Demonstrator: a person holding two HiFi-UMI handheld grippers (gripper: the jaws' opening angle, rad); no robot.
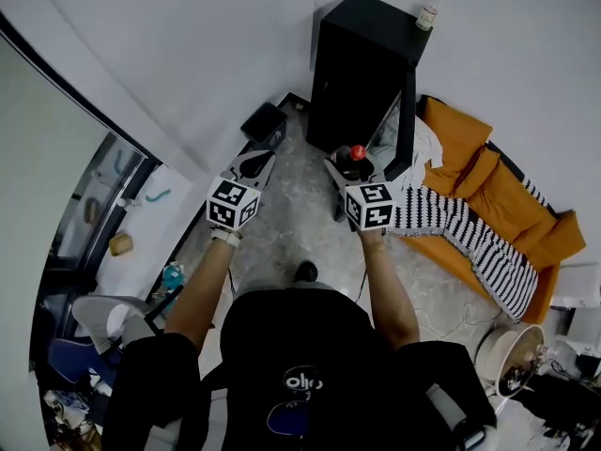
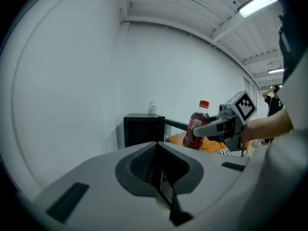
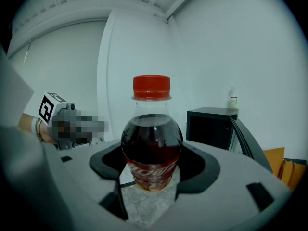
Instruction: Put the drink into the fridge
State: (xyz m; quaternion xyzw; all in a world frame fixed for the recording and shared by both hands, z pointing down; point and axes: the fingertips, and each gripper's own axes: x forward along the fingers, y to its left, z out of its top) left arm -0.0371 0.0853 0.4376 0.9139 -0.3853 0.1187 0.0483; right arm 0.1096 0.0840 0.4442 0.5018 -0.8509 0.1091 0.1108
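Observation:
The drink is a small bottle [image 3: 151, 143] of dark soda with a red cap and a red label. My right gripper [image 3: 152, 179] is shut on its lower body and holds it upright above the floor. The head view shows that bottle [image 1: 356, 154] in the right gripper [image 1: 349, 167], just in front of the black mini fridge [image 1: 362, 59], whose door [image 1: 408, 111] stands open to the right. My left gripper [image 1: 252, 165] hangs to the left of it, shut and holding nothing. From the left gripper view, the bottle [image 2: 196, 127] is right of the fridge [image 2: 141, 129].
A small pale bottle [image 1: 427, 15] stands on top of the fridge. A black box [image 1: 264, 122] lies on the floor left of the fridge, by the wall. An orange sofa [image 1: 507, 200] with a striped blanket [image 1: 465, 228] is at the right.

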